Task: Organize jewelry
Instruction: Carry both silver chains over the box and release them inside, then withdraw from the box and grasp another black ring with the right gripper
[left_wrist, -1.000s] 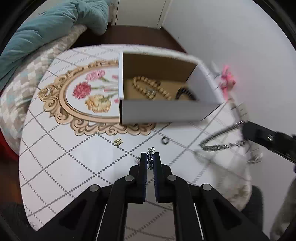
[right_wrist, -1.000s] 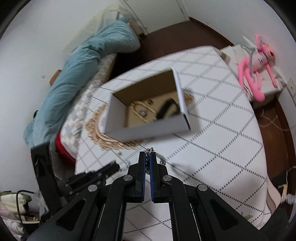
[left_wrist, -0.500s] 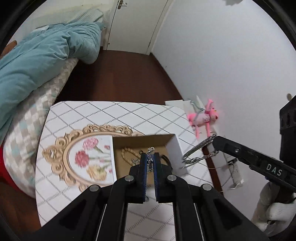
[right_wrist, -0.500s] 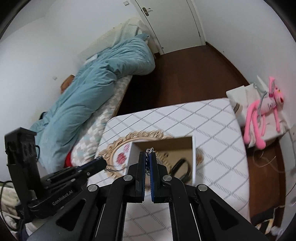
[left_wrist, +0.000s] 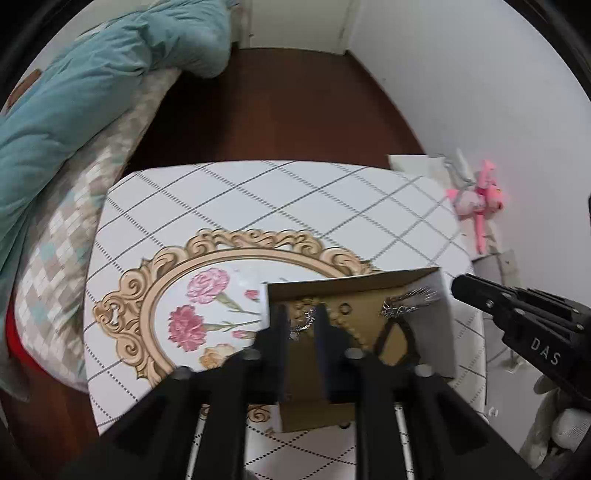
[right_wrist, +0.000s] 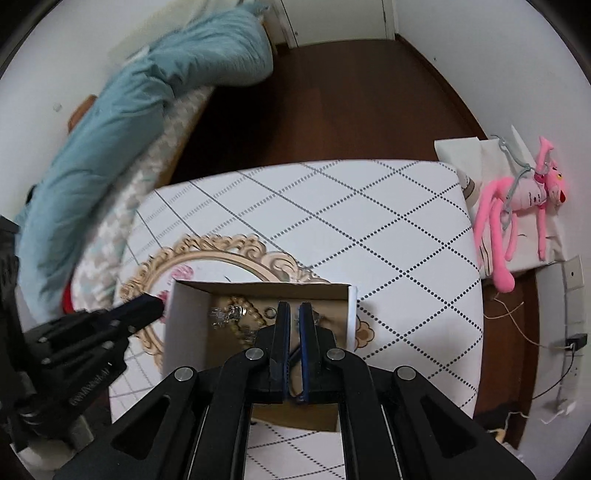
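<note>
An open cardboard box (left_wrist: 436, 332) (right_wrist: 184, 325) stands on the white checked table (left_wrist: 258, 206) (right_wrist: 369, 221). Inside lie a beaded necklace (right_wrist: 255, 314), a dark bracelet (left_wrist: 391, 332) and silver pieces. My left gripper (left_wrist: 302, 314) hangs open above the box, a small silver pendant (left_wrist: 303, 322) falling between its fingers. My right gripper (right_wrist: 293, 310) is open over the box's middle; in the left wrist view (left_wrist: 458, 291) a silver chain (left_wrist: 410, 301) drops from its tip into the box.
A gold-framed flower print (left_wrist: 207, 306) (right_wrist: 184, 266) marks the table left of the box. A bed with a teal duvet (left_wrist: 92, 85) lies at the left. A pink plush toy (right_wrist: 524, 199) lies on a white bag at the right. Dark wood floor lies beyond.
Both grippers moved down over the box and opened. The pendant left the left gripper's fingers and the silver chain left the right one's, both dropping into the box.
</note>
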